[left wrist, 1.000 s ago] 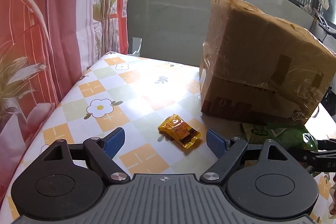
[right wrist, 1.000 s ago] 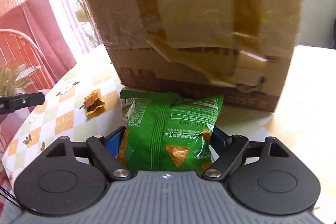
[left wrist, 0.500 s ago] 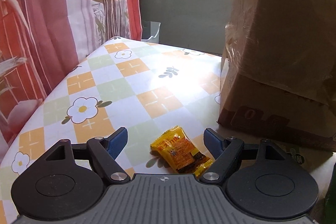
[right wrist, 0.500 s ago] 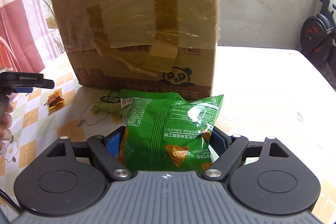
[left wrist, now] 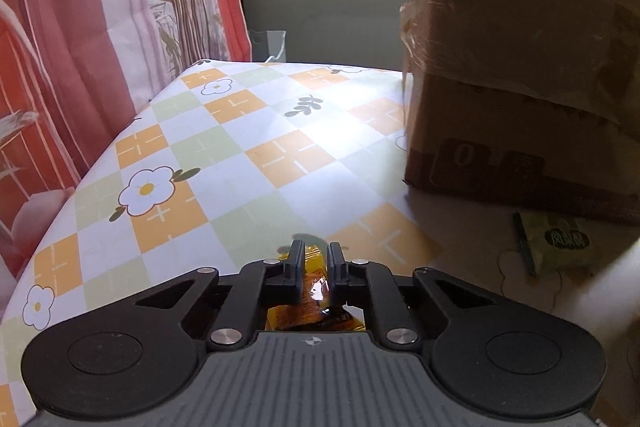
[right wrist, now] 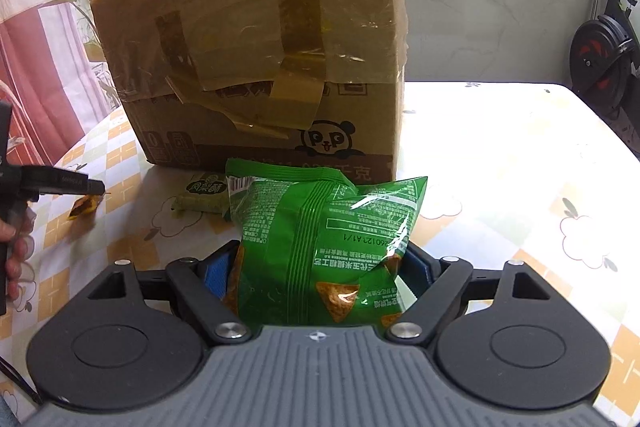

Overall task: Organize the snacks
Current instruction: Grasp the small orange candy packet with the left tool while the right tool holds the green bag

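Observation:
A small yellow snack packet (left wrist: pixel 304 319) lies on the flower-patterned tablecloth (left wrist: pixel 240 147). My left gripper (left wrist: pixel 316 247) is closing on it, pads pressed against the wrapper. The right wrist view shows that gripper (right wrist: pixel 92 187) at far left, with the packet (right wrist: pixel 82 207) under its tip. A green chip bag (right wrist: pixel 328 219) stands between the blue pads (right wrist: pixel 216 271) of my right gripper (right wrist: pixel 318 267), which is shut on its lower part. Behind the bag stands a taped cardboard box (right wrist: pixel 260 47).
The cardboard box (left wrist: pixel 520 87) fills the right side of the left wrist view. A small pale-green packet (left wrist: pixel 560 243) lies before it on the table. A red curtain (left wrist: pixel 60 47) hangs past the left edge. A hand (right wrist: pixel 12 247) grips the left tool. An exercise bike (right wrist: pixel 604 59) stands far right.
My left gripper moved forward and down over the yellow packet, then shut on it. The right gripper swung right with the green bag still in it.

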Motion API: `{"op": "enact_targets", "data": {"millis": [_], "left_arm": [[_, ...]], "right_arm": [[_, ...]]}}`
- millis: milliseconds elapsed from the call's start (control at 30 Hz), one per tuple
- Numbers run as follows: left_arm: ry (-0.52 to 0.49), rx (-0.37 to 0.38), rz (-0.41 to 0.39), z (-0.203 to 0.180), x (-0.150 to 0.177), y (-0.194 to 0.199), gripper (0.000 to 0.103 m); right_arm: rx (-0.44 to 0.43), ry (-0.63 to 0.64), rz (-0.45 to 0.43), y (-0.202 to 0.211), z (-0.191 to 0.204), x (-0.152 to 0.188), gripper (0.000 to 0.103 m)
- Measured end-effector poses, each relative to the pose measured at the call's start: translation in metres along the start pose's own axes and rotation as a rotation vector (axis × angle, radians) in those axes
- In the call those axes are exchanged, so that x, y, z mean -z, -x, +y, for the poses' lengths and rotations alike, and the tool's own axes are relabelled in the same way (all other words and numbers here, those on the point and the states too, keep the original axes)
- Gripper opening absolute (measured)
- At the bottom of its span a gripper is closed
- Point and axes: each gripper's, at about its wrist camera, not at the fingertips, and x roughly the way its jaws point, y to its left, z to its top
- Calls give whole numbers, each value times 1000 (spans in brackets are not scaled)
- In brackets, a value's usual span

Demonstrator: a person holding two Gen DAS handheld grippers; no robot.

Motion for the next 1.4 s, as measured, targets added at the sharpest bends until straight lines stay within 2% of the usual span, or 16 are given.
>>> {"op": "enact_targets", "data": {"millis": [233,333,400,467,667,767,833,900,967,1133,1200,1267,1300,1400], "left_arm": [[21,96,0,18,30,27,12],[48,110,1,28,40,33,16],[58,104,-7,33,44,37,24],[71,109,-18,39,46,41,44],[94,97,-39,45,52,59,56],[137,63,6,49,56,60,57],[209,31,51,52,59,60,59],[306,59,70,57,61,62,59],[335,88,74,55,60,60,59],[258,67,43,36,48,49,59],[194,40,43,26,46,42,58],[102,-18,28,13,48,37,49],[51,-47,7,6,51,36,49],[30,-55,-21,0,57,42,48]], "right_arm": [[-20,-3,1,2,3,3,83],[-31,-6,5,3,5,4,83],[-35,-5,6,3,6,4,83],[-42,-6,8,4,7,5,83],[-61,-7,12,5,9,6,83],[-67,-7,13,4,10,6,83],[-70,-4,14,4,11,6,83],[-72,-4,14,4,11,7,83],[-72,-5,13,4,11,7,83],[-75,-1,14,5,12,8,83],[-74,-7,12,5,11,9,83],[-71,-10,11,6,10,9,83],[-70,-10,11,6,10,9,83],[-69,-8,10,6,11,9,83]]}}
